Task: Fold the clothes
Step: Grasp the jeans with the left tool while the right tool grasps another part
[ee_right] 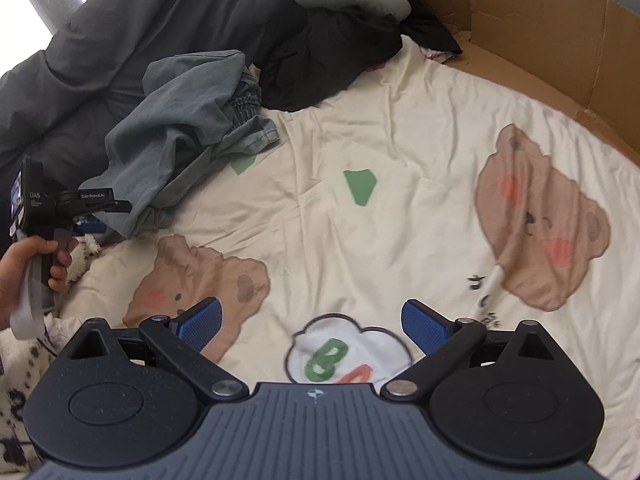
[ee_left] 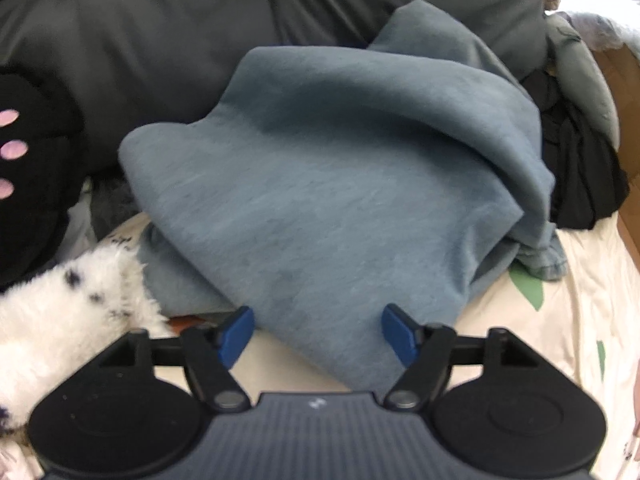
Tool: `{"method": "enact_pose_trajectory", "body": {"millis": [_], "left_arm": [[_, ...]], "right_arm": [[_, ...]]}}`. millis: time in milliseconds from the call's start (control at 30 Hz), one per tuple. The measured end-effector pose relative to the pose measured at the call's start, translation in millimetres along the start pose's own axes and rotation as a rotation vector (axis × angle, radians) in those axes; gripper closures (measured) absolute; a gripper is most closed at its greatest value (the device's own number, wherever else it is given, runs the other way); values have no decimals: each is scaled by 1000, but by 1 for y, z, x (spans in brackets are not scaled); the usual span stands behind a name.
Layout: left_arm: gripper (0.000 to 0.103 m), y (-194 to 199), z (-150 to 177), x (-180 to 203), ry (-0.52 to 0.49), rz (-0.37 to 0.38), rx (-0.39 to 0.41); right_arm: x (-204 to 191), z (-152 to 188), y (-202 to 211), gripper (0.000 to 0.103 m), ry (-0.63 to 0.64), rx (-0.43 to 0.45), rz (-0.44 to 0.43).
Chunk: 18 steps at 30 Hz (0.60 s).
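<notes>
Blue pads of my left gripper [ee_left: 318, 334] are standing spread, with a corner of the blue-grey garment [ee_left: 320, 184] lying between them on the cream bedsheet [ee_left: 568, 320]; its far edge is hiding against dark bedding [ee_left: 140, 48]. Right wrist view: my right gripper [ee_right: 314, 326] is hovering spread over bare sheet, the garment well apart, partly hiding the other gripper.

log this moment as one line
task: fold clothes | left gripper: open at blue-grey garment edge | right gripper: open over bear-print sheet, empty
</notes>
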<state>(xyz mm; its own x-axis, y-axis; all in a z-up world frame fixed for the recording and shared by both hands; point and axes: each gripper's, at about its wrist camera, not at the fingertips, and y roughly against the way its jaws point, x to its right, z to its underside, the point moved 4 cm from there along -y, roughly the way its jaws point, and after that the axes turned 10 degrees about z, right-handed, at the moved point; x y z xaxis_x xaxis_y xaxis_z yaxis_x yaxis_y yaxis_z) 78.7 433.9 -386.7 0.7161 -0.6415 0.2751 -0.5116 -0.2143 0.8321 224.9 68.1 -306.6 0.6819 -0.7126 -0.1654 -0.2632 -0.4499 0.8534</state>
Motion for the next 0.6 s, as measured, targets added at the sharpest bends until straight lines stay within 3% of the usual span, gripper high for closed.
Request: {"method": "enact_pose_trajectory", "body": {"millis": [300,367,433,600], "left_arm": [[20,-8,-5,-8,78,66,13],[27,-10,-7,-10,94,81,16],[50,-7,-9,-9,84,81,27],[87,6,-15,-1,35,108,35]], "right_arm": [[-23,7,-18,4,-25,5,-40],[-24,9,-20,4,-28,6,-42],[-26,11,-22,4,-31,6,-44],[-28,12,-29,4,-54,3,-56]]}}
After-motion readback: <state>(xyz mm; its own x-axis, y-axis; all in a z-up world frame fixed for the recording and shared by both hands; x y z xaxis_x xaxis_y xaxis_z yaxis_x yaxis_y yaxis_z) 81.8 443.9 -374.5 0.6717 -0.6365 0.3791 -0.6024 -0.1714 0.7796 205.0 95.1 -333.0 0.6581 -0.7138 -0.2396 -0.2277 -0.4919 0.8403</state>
